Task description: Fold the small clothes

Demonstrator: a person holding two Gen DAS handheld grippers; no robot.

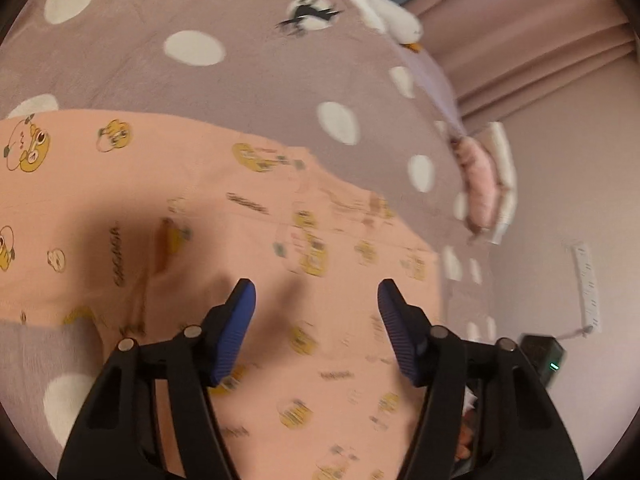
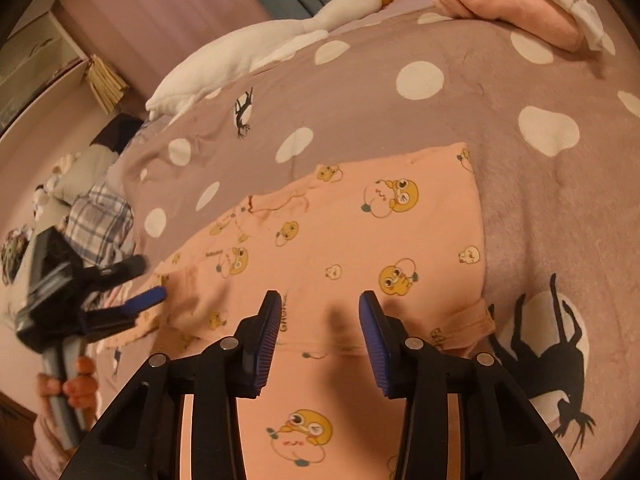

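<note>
At the far left of the right wrist view, a hand [image 2: 76,388] gripped the handle of the left claw [image 2: 150,280], which pointed across at the left edge of the shirt [image 2: 344,248]; one blue finger [image 2: 146,298] lay right at that edge, though whether it touched the cloth could not be told. In its own view the left claw [image 1: 316,300] stood released, jaws apart over the peach cloth with nothing between them. The shirt lay spread on the dotted bed cover [image 2: 520,184], partly folded by the look of its straight far and right edges, with a small sleeve [image 2: 468,322] sticking out at the lower right. The step in hand seemed to be the move in for the next fold: both claws tilted downward over the near part of the garment, neither holding anything. The right claw [image 2: 318,304] was likewise released, its pads clear of the cloth below. Next, each claw would probably need to drop to an edge, the left at the left hem and the right near the sleeve, pinch a single layer, and carry it over. A plush goose [image 2: 256,48] and folded blankets [image 2: 504,12] lay well apart at the far side of the bed.
</note>
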